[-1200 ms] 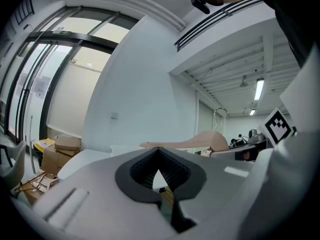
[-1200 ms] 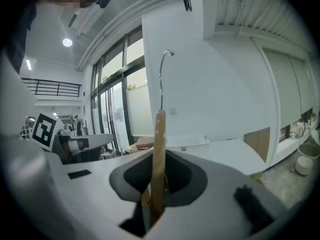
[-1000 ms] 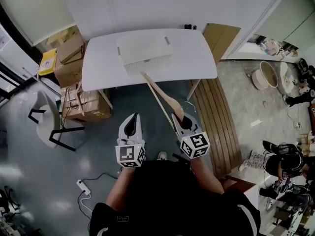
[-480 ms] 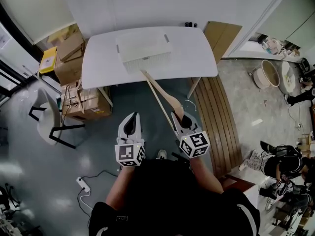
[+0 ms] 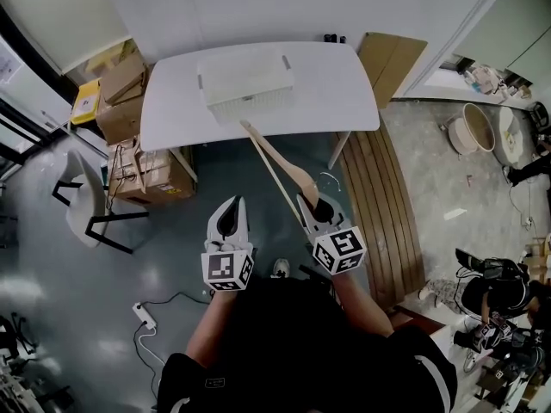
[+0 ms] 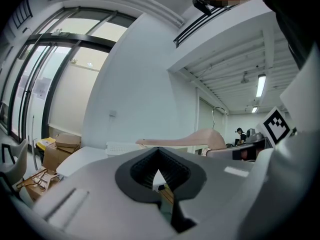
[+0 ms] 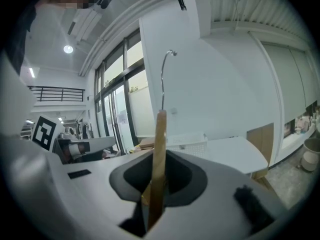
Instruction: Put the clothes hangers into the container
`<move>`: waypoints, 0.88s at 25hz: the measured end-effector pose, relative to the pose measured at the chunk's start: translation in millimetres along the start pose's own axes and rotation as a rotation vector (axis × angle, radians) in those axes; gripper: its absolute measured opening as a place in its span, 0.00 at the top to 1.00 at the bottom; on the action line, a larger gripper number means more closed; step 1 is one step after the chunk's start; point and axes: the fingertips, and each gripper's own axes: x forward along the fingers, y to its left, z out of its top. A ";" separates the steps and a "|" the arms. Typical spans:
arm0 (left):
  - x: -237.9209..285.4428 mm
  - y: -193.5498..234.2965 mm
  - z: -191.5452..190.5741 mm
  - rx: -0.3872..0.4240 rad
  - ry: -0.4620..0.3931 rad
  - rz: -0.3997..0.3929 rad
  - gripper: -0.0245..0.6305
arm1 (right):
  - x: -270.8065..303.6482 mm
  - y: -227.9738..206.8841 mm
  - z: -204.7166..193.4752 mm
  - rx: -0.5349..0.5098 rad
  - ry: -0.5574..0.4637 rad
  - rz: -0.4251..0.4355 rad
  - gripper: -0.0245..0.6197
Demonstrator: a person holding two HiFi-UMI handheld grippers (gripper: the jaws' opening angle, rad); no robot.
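Note:
A wooden clothes hanger (image 5: 280,157) with a metal hook (image 7: 165,74) is clamped by one end in my right gripper (image 5: 312,205), which is shut on it. Its long arm reaches forward to the near edge of the white table (image 5: 336,93). On that table stands a white slatted container (image 5: 245,80), also visible past the hanger (image 7: 159,149) in the right gripper view as the container (image 7: 187,141). My left gripper (image 5: 231,206) hangs beside the right one over the floor, shut and empty. In the left gripper view the hanger (image 6: 185,140) crosses in front of the container (image 6: 122,146).
Cardboard boxes (image 5: 129,101) are stacked left of the table, with a white chair (image 5: 86,213) nearer me. Wooden boards (image 5: 379,205) lie on the floor to the right, and a cardboard sheet (image 5: 392,63) leans by the table's far right corner. A power strip (image 5: 145,315) lies at the lower left.
The table and container have slid slightly up and left in the head view. Both grippers and the held hanger keep nearly the same places.

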 end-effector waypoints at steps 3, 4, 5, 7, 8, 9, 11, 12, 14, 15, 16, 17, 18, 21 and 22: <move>-1.6 -8.9 1.8 0.011 -0.002 0.016 0.96 | -4.4 -8.8 0.5 0.012 -0.010 0.010 0.87; -2.4 -10.6 3.0 0.014 -0.004 0.020 0.96 | -5.2 -10.8 0.6 0.018 -0.014 0.012 0.87; -2.9 -11.6 3.9 0.016 -0.004 0.023 0.96 | -5.3 -12.2 0.6 0.022 -0.016 0.015 0.87; -2.2 -11.1 3.4 0.018 0.001 0.027 0.96 | -2.5 -14.3 -0.1 0.024 -0.014 0.019 0.87; -1.3 -10.0 1.9 0.016 0.007 0.027 0.96 | -0.2 -14.8 -0.5 0.024 -0.011 0.021 0.87; -0.3 -8.4 -0.1 0.012 0.014 0.027 0.96 | 2.3 -15.1 -0.8 0.024 -0.009 0.023 0.87; 2.9 -3.3 -3.1 0.000 0.021 0.030 0.96 | 8.7 -15.8 0.2 0.021 -0.007 0.025 0.87; 5.2 0.3 -3.5 -0.005 0.017 0.035 0.96 | 12.8 -16.6 1.2 0.019 -0.008 0.025 0.87; 11.3 8.0 -2.5 -0.006 -0.002 0.046 0.96 | 22.0 -19.5 2.1 0.017 -0.010 0.022 0.87; 15.9 11.7 -1.9 -0.004 -0.010 0.048 0.96 | 27.0 -21.7 2.2 0.018 -0.011 0.020 0.87; 21.6 15.6 -1.4 -0.003 -0.015 0.046 0.96 | 32.3 -24.1 2.3 0.019 -0.011 0.016 0.87; 28.0 19.8 -1.2 -0.004 -0.017 0.043 0.96 | 37.7 -26.1 2.5 0.019 -0.010 0.011 0.87; 34.8 24.3 -1.0 -0.007 -0.016 0.038 0.96 | 43.2 -27.7 3.1 0.018 -0.008 0.007 0.87; 55.5 39.2 2.3 -0.010 -0.017 0.027 0.96 | 62.1 -30.6 9.2 0.011 -0.008 0.006 0.87; 62.3 44.3 3.8 -0.010 -0.018 0.022 0.96 | 69.4 -31.7 11.9 0.009 -0.010 0.006 0.87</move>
